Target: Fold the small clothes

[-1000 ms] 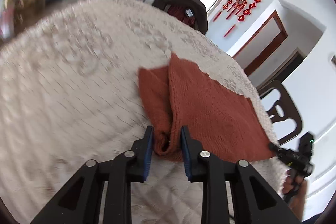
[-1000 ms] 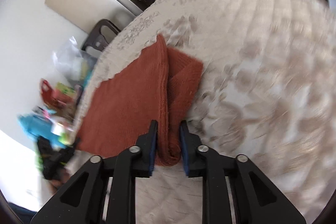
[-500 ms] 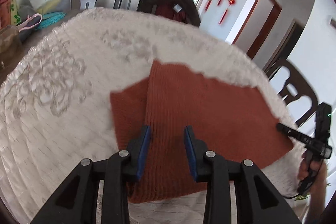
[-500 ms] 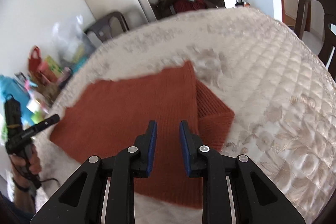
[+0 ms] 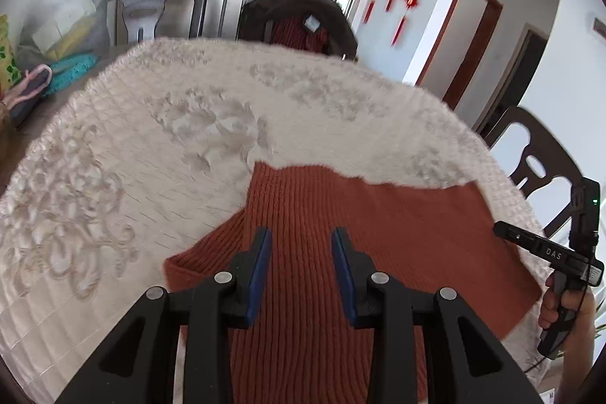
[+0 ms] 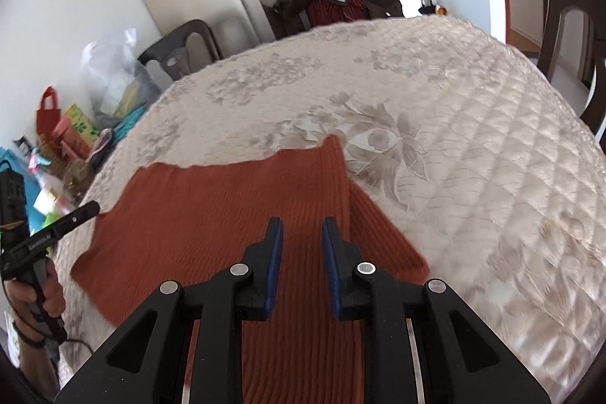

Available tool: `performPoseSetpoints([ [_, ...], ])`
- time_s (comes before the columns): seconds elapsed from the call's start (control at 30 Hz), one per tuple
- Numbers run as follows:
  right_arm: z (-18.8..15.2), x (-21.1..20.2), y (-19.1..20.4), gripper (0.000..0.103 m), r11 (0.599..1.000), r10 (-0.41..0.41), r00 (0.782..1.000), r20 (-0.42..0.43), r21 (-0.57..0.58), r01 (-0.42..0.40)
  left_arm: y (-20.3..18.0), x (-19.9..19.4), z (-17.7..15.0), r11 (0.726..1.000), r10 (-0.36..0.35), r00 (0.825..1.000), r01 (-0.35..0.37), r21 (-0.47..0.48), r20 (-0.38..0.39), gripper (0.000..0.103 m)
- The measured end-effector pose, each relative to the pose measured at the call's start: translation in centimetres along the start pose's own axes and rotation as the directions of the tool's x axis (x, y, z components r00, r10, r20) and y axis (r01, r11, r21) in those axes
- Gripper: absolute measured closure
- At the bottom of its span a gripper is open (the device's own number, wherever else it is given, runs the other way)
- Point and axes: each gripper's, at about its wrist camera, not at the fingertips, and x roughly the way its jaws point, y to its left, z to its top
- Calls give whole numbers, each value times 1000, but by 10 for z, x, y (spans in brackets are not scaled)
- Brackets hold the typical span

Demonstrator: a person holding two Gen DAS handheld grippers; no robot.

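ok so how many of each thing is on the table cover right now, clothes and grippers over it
Rust knitted garment: 1, lying flat on the cream quilted table cover
Grippers above it: 2, the left gripper and the right gripper, both with jaws apart and nothing between them
Total: 3

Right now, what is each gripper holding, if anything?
Left gripper: open, holding nothing, above the rust knit garment.
Right gripper: open, empty, also over it.

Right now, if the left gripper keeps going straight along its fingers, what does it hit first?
Probably the rust knit: the left gripper points down at it, jaws open with nothing between them. The quilted cloth lies beyond. Depth is unclear.
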Motion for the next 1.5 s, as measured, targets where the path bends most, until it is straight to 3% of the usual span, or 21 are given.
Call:
performPoseSetpoints([
  [0.07,-2,3,-7,82,1000,15,1000,10,7,-15,1,16,-6,1000,26,998,-25,7,-51,68],
  [0.2,2,-3,-14,82,999,-25,1000,1,21,25,-8,10,-3,997,60,998,-59,47,-33,67],
  [0.4,20,-4,-4,81,1000,-10,999,33,-9,10,-19,18,12,992,95,995,-92,84,-23,67],
  [0.53,22,13,-4,81,999,-36,999,-18,-19,36,-16,32,9,989,129,990,-124,82,-58,67],
  [0.8,14,12,-15,81,1000,-17,1000,-23,0,17,-16,29,5,990,122,992,-118,78,-46,66],
  [1.5,-17,-20,12,80,994,-13,1000,-3,-106,13,-20,-4,-11,979,179,984,-178,95,-6,65],
])
